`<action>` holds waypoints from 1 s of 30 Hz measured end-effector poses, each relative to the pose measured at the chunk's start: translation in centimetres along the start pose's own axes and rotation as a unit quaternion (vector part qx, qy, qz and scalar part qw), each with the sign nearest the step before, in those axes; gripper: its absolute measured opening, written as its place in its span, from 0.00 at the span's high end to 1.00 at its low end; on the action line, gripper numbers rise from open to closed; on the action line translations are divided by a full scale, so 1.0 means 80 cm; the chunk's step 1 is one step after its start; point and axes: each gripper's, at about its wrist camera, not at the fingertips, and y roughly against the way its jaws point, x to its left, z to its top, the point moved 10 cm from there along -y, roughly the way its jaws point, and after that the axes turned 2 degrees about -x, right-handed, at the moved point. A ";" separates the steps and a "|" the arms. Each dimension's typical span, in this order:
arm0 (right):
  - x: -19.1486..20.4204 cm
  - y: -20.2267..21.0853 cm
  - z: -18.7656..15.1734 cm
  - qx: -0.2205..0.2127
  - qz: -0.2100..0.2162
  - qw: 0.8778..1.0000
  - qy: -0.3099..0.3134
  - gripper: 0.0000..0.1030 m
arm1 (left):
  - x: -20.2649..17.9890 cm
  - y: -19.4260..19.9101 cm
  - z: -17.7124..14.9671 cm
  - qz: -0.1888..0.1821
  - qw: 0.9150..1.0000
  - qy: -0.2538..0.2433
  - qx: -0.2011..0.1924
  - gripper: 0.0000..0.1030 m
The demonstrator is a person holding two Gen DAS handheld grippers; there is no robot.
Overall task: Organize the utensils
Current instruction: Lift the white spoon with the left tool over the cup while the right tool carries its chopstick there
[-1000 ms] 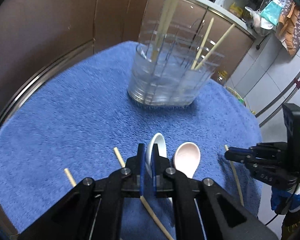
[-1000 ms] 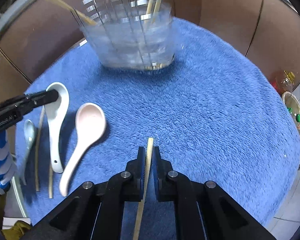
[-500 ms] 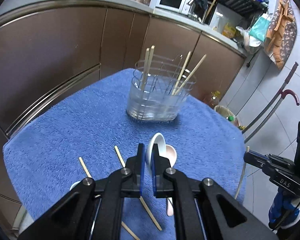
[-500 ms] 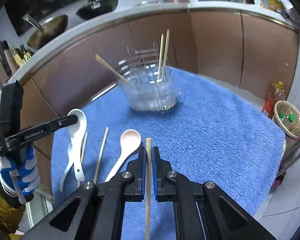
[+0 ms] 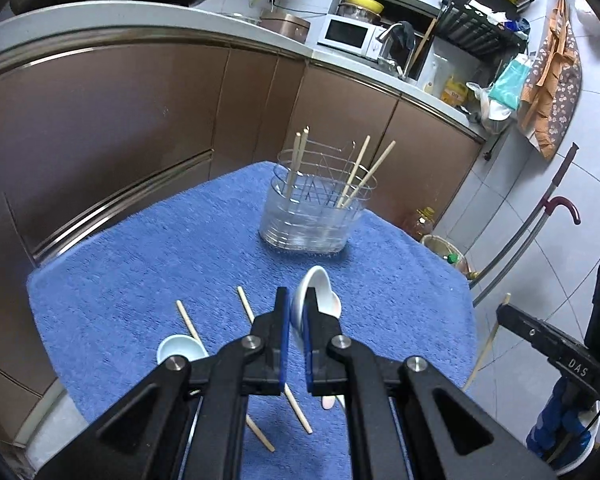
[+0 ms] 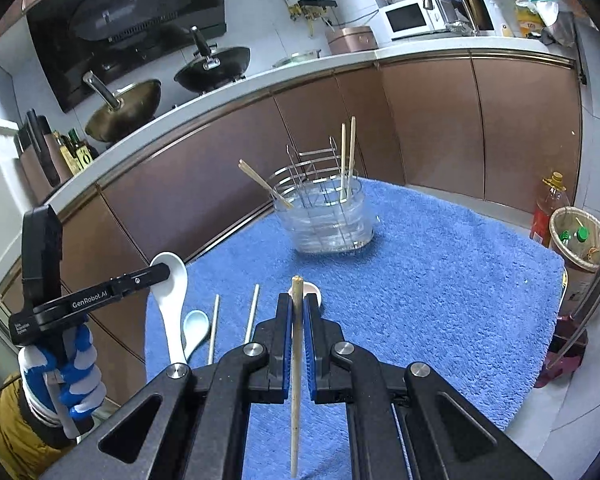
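Towel, blue and fluffy, covers the table, and the clear utensil holder standing on it near the cabinet side serves as the landmark. Well to the left of the holder in the right wrist view, a gloved hand carries the left gripper, whose jaws are clamped on the bowl of a white spoon; the spoon hangs above the towel's edge, handle down. Nearer than the holder and a little left of it, a pale blue spoon and two chopsticks lie flat on the towel. Straight in front of the holder, a pink spoon rests on the towel, mostly hidden behind the right gripper, which pinches a single chopstick roughly upright between its blue pads. Four chopsticks stand inside the holder, two leaning left, two upright. Far right of the holder, a wastebasket and an oil bottle sit on the floor.
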 end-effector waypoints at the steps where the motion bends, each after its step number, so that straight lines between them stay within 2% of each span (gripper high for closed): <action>1: 0.000 0.003 0.003 -0.004 0.002 1.000 -0.001 0.94 | 0.000 0.002 0.002 0.002 1.000 -0.001 -0.002 0.95; 7: -0.003 0.015 0.032 -0.033 0.005 0.999 0.004 0.94 | -0.005 0.005 0.026 0.020 1.000 -0.010 -0.020 0.95; 11: -0.005 0.015 0.066 -0.057 0.009 0.998 0.010 0.94 | -0.015 0.002 0.066 0.032 0.998 -0.019 -0.047 0.95; 14: -0.005 0.007 0.105 -0.081 0.009 0.996 0.020 0.94 | -0.029 -0.003 0.104 0.035 0.997 -0.027 -0.067 0.95; 19: 0.002 -0.014 0.197 -0.139 0.019 0.990 0.033 0.94 | -0.053 -0.027 0.186 0.058 0.991 -0.043 -0.113 0.95; 24: 0.007 -0.057 0.268 -0.182 0.033 0.982 0.035 0.94 | -0.058 -0.077 0.252 0.113 0.980 -0.053 -0.155 0.95; 27: 0.005 -0.087 0.296 -0.202 0.026 0.978 0.040 0.94 | -0.056 -0.105 0.269 0.140 0.973 -0.060 -0.172 0.95; 30: 0.001 -0.123 0.305 -0.207 0.008 0.977 0.053 0.94 | -0.051 -0.131 0.277 0.170 0.964 -0.074 -0.191 0.95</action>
